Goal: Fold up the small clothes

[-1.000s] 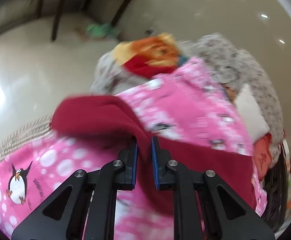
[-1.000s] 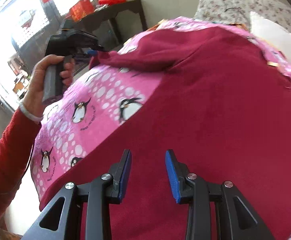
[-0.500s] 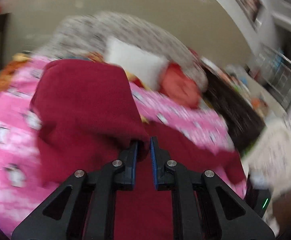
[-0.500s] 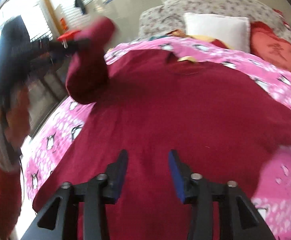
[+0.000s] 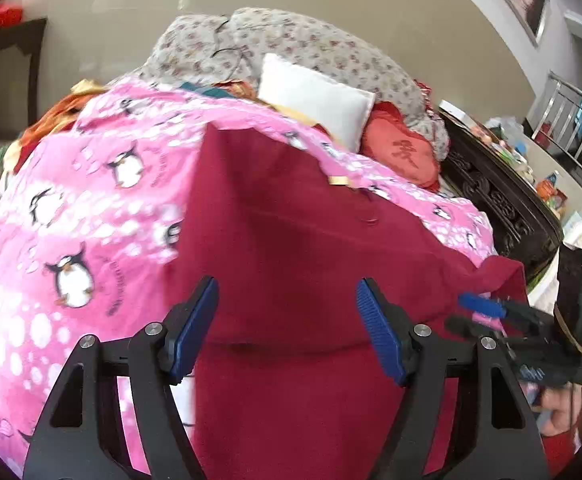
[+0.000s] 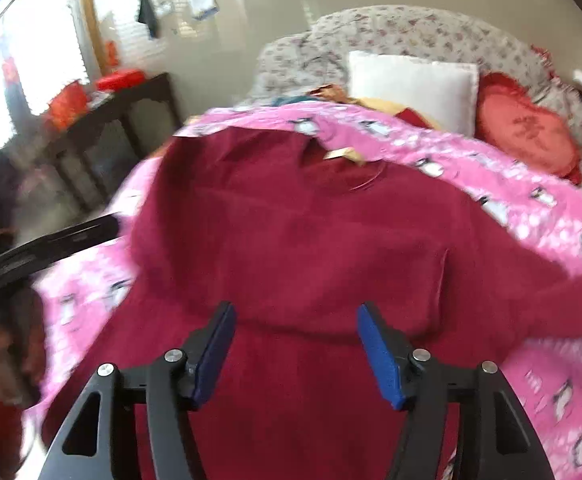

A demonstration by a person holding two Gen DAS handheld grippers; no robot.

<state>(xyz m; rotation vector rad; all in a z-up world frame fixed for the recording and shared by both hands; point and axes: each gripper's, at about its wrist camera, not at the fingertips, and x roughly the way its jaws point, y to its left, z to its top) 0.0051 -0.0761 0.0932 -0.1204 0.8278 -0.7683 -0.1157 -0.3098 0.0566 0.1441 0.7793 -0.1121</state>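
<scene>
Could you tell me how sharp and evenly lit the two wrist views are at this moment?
Left wrist view: mostly sharp, strong fisheye bending at the edges, ceiling lights mirrored in the glossy wall; the red garment and white pillow read clearly. Right wrist view: softer overall, its left side smeared by motion blur, and the window blown out to white.

Garment [image 5: 299, 240]: dark red cloth, matt, soft-napped.
Blanket [image 5: 91, 208]: pink printed cloth, fleecy.
Gripper fingers [image 5: 195, 328]: black matt plastic, blue ribbed pads, metal screws.
Pillow [image 5: 315, 100]: white cloth.
Side table [image 6: 131, 120]: dark, possibly wood; view blurred.
</scene>
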